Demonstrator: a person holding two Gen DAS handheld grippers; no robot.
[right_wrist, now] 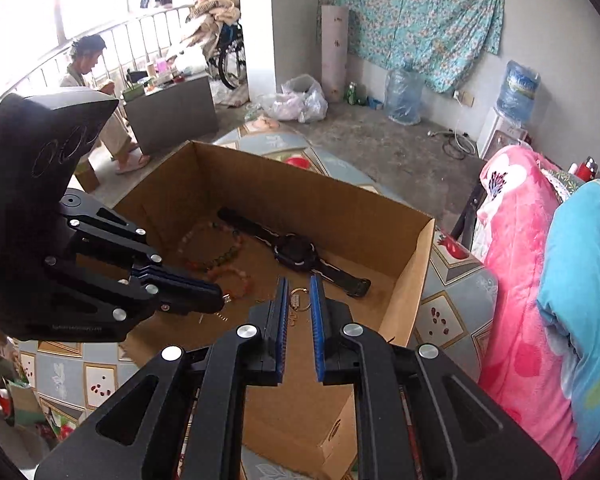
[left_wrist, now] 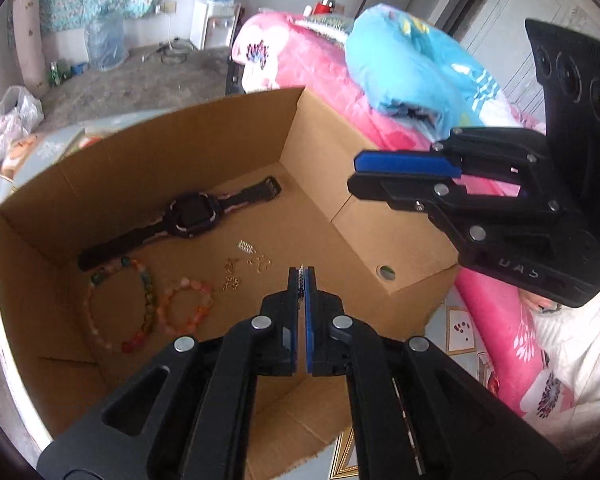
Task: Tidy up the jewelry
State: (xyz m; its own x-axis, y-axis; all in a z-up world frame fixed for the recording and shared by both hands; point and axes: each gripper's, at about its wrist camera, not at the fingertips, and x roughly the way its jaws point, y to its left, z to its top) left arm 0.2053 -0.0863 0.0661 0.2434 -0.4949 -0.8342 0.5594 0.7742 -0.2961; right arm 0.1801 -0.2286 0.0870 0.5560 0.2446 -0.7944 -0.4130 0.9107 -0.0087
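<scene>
An open cardboard box (left_wrist: 204, 136) holds a black watch (left_wrist: 188, 216), a long bead bracelet (left_wrist: 140, 300), a small bead bracelet (left_wrist: 188, 304) and small gold pieces (left_wrist: 256, 262). My left gripper (left_wrist: 301, 274) is shut on a thin silver chain (left_wrist: 300, 286) above the box floor. It shows at the left of the right wrist view (right_wrist: 220, 298), a bit of chain hanging from its tip. My right gripper (right_wrist: 299, 284) is open and empty over the box, above a small ring and clasp (right_wrist: 298, 298); the watch (right_wrist: 300, 256) lies beyond. In the left wrist view the right gripper (left_wrist: 356, 176) hovers above the box's right wall.
The box sits on a patterned table cover (right_wrist: 452, 308). Pink and blue bedding (left_wrist: 380, 72) is piled at the right. Water jugs (right_wrist: 404, 96) and plastic bags (right_wrist: 300, 100) stand on the concrete floor. A person (right_wrist: 88, 76) sits far left by a low table.
</scene>
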